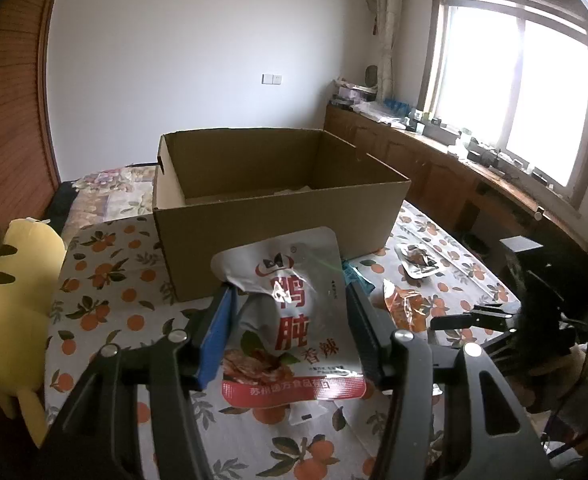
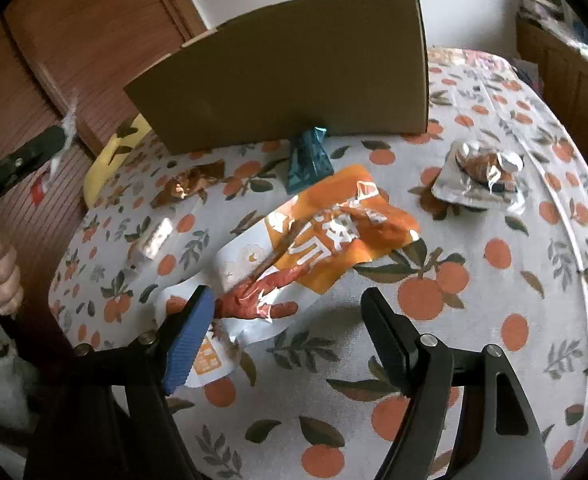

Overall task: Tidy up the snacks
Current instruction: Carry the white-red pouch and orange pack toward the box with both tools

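A: What does the left gripper (image 1: 290, 312) hold?

B: A silver pouch (image 1: 294, 316) with big red characters and a red band along its bottom edge, crumpled at the middle. The jaws are clamped on its sides, and it sits raised above the orange-print tablecloth (image 1: 106, 280), just in front of the open cardboard box (image 1: 278, 208).

A: And the right gripper (image 2: 290, 312)?

B: Its jaws stand wide apart with nothing pinched. An orange and white packet (image 2: 306, 248) lies flat on the cloth below; the blue pad (image 2: 188, 340) overlaps its near corner, though contact cannot be told.

A: What does the right wrist view add?

B: A teal packet (image 2: 308, 158) against the foot of the box, a brown wrapper (image 2: 190, 184) to the left, a silver tray-like pack (image 2: 480, 178) to the right, and fingers (image 2: 2, 276) wrapped around a handle.

A: And the left view?

B: The inside of the box, a yellow plush toy (image 1: 14, 304) at the table's edge, and the window (image 1: 514, 88).
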Demonstrator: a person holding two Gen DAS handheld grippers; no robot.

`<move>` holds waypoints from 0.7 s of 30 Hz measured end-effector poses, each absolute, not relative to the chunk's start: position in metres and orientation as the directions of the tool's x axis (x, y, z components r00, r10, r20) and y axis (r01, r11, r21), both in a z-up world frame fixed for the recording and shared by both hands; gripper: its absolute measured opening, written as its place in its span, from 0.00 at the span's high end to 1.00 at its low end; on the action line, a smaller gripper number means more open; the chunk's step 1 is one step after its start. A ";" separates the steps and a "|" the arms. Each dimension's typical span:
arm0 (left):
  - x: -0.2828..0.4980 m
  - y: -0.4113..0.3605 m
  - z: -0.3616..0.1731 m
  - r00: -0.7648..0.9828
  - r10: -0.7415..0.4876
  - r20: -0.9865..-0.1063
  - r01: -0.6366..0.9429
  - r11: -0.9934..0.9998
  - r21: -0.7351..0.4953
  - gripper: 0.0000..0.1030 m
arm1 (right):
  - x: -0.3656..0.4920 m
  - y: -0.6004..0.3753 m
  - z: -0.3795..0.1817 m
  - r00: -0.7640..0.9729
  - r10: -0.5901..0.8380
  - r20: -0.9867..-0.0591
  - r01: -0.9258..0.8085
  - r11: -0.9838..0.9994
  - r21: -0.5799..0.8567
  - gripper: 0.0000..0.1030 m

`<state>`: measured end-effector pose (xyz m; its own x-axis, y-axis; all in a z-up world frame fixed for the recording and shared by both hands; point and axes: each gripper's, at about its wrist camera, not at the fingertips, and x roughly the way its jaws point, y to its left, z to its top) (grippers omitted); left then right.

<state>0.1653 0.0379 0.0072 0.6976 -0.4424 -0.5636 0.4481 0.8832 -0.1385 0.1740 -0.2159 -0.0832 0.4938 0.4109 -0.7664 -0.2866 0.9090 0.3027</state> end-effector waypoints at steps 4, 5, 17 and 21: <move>0.165 0.040 0.006 0.696 -0.449 -0.560 0.446 0.882 -0.153 0.47 | 0.188 -0.210 -0.082 0.492 0.422 -0.762 -0.285 0.905 0.317 0.25; 0.164 0.040 0.005 0.695 -0.451 -0.560 0.447 0.881 -0.155 0.47 | 0.191 -0.209 -0.082 0.495 0.414 -0.764 -0.283 0.908 0.308 0.25; 0.168 0.038 -0.001 0.685 -0.463 -0.563 0.454 0.875 -0.168 0.47 | 0.222 -0.173 -0.089 0.529 0.230 -0.817 -0.280 0.956 0.087 0.27; 0.168 0.038 -0.002 0.683 -0.465 -0.563 0.454 0.874 -0.172 0.47 | 0.215 -0.169 -0.090 0.542 0.196 -0.817 -0.291 0.956 0.037 0.59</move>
